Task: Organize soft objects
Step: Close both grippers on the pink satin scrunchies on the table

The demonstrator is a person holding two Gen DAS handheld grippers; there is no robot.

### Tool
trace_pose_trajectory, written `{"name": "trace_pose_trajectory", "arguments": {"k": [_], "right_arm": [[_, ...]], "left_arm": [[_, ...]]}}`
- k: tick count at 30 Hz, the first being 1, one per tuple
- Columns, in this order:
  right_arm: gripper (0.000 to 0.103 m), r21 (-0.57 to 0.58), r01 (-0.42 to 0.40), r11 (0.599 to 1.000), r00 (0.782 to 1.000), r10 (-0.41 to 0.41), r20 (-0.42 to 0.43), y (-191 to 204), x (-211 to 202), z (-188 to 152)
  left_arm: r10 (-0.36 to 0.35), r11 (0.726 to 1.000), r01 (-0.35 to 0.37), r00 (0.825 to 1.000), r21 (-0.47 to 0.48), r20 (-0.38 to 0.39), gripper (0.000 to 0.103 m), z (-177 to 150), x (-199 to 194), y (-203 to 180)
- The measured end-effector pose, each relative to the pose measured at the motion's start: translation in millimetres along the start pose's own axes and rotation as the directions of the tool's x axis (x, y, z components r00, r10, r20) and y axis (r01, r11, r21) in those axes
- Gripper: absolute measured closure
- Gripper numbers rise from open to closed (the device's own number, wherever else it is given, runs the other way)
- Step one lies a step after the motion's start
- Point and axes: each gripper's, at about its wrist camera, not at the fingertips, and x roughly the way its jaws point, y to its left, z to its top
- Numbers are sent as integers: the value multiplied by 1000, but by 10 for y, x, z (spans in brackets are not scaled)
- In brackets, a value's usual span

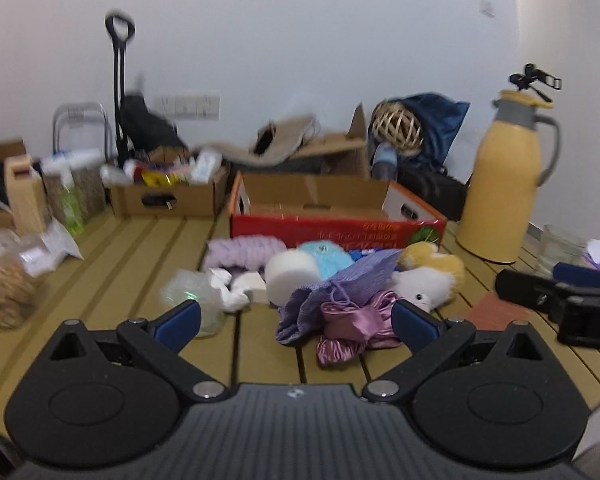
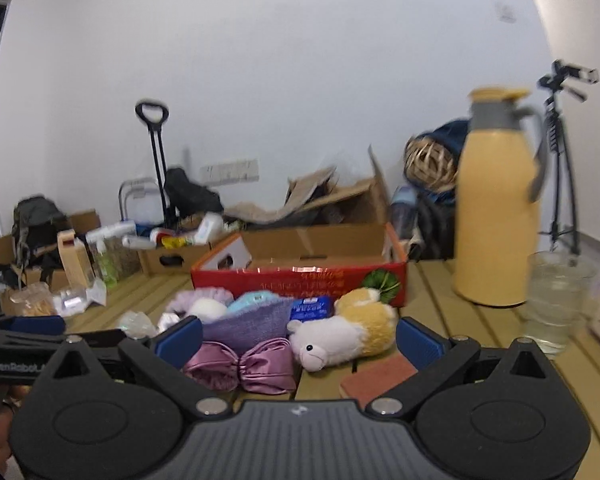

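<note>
I hold my left gripper (image 1: 296,318) and right gripper (image 2: 298,338) low before the soft pile (image 1: 332,280) on the table (image 1: 140,256), both spread wide and empty, ready to pick. The box (image 2: 300,276) sits just behind the pile, probably its destination. The plush (image 2: 340,336) lies nearest my right jaws.

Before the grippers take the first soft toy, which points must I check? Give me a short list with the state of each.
1. Left gripper open, nothing held: ok.
2. Right gripper open, nothing held: ok.
3. Red cardboard box open on top, behind the pile: ok.
4. Inside of the box free: cannot tell.
5. Plush toy lies on top, uncovered: ok.
6. Glass cup close on the right, may be knocked: not ok.
</note>
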Motion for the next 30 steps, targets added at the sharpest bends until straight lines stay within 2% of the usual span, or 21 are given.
{"name": "trace_pose_trajectory", "arguments": {"k": [1, 2, 3, 4, 6, 8, 10, 12, 16, 22, 26, 30], "right_arm": [[7, 0, -14, 1000, 1000, 14, -24, -20, 148, 0], [17, 6, -33, 999, 998, 33, -54, -37, 311, -3], [25, 15, -49, 999, 996, 50, -81, -45, 449, -14], [28, 26, -64, 998, 992, 66, -108, -56, 604, -31], [41, 31, -73, 997, 986, 77, -148, -51, 824, -68], [51, 31, -92, 995, 980, 96, -173, -23, 997, -122], [58, 37, -127, 991, 970, 132, -202, 14, 1177, -176], [63, 47, -159, 986, 957, 166, -239, 42, 1328, -243], [63, 78, -186, 980, 944, 200, -263, 36, 1436, -318], [63, 133, -199, 971, 938, 228, -260, -44, 1478, -351], [81, 99, -201, 975, 942, 220, -255, 55, 1332, -368], [86, 37, -191, 981, 953, 195, -233, 223, 1032, -399]], "left_arm": [[-17, 1000, 17, 1000, -5, -14, 0, 5, 121, 2], [-42, 999, 42, 999, -8, -25, 0, 0, 227, 6], [-64, 998, 64, 997, -9, -31, 4, -13, 308, 3], [-82, 997, 82, 996, -11, -34, 7, -38, 376, -5], [-124, 992, 123, 991, -28, -58, 28, -122, 512, -7], [-170, 984, 163, 982, -78, -85, 42, -219, 631, 26], [-204, 976, 194, 974, -100, -101, 50, -273, 758, 72], [-225, 971, 212, 967, -112, -120, 64, -310, 869, 116], [-277, 950, 251, 953, -186, -126, 72, -338, 958, 263], [-313, 938, 283, 940, -202, -136, 79, -348, 966, 312], [-308, 944, 285, 942, -166, -133, 84, -386, 817, 278], [-321, 940, 301, 940, -159, -116, 85, -398, 531, 269]]}}
